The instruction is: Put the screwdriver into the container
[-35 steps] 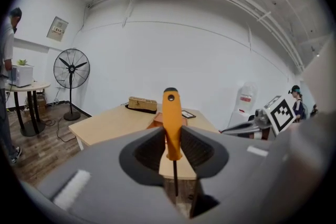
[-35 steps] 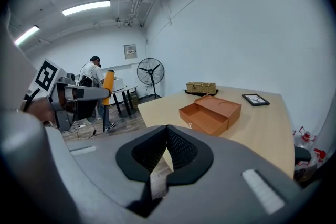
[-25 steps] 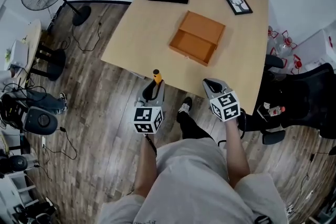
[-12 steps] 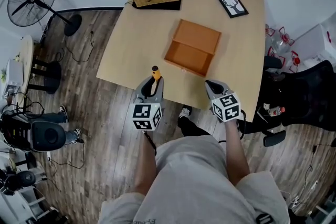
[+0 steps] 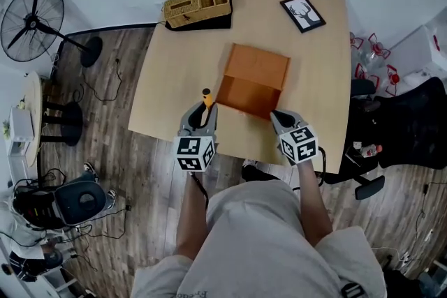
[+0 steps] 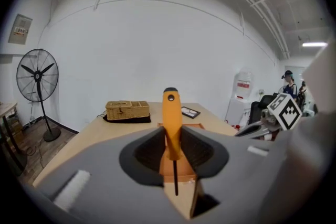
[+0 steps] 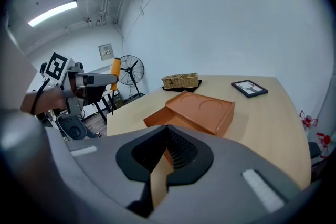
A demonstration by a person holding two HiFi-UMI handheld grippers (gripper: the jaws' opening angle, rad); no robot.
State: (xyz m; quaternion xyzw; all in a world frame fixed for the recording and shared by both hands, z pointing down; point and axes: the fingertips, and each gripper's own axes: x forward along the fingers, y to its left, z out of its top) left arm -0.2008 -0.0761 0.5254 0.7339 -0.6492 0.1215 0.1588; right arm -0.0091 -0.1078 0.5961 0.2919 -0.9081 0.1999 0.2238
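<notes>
An orange wooden container (image 5: 253,80) lies on the light table (image 5: 174,73), its open drawer part towards me. My left gripper (image 5: 202,116) is shut on a screwdriver (image 5: 207,98) and holds it upright over the table's near edge, left of the container. In the left gripper view the orange handle (image 6: 171,120) stands between the jaws, the thin shaft pointing down, and the container (image 6: 193,126) sits just behind. My right gripper (image 5: 282,118) hovers at the container's near right corner, shut and with nothing in it. The right gripper view shows the container (image 7: 194,113) straight ahead.
A wicker basket (image 5: 198,5) on a dark mat sits at the table's far left, and a framed picture (image 5: 303,13) at the far right. A standing fan (image 5: 31,17) is on the floor to the left. A black chair (image 5: 408,125) and bottles stand to the right.
The person has stepped closer to the table. Both grippers now hang over its near edge, beside the container. The left gripper still holds the screwdriver upright.
</notes>
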